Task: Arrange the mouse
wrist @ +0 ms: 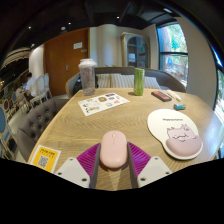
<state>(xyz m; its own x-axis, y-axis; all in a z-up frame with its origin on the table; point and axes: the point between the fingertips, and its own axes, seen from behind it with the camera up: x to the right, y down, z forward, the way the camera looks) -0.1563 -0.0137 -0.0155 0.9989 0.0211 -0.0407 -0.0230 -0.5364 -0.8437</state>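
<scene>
Wooden table [90,125] in a room w/ windows; pink mouse [113,148] sits between the gripper [113,160] fingers.

Mouse's near end is cut off behind the fingers, so can't tell if the purple pads [88,156] press it or just flank it; fingers stand about a mouse-width apart, mouse lies on the table. White mouse pad [176,133] w/ cat drawing lies just right of it. Beyond: sticker sheet [104,102], clear bottle [88,76], green can [138,80], small items too tiny to name. Yellow card [45,157] near left finger, print unreadable.
</scene>
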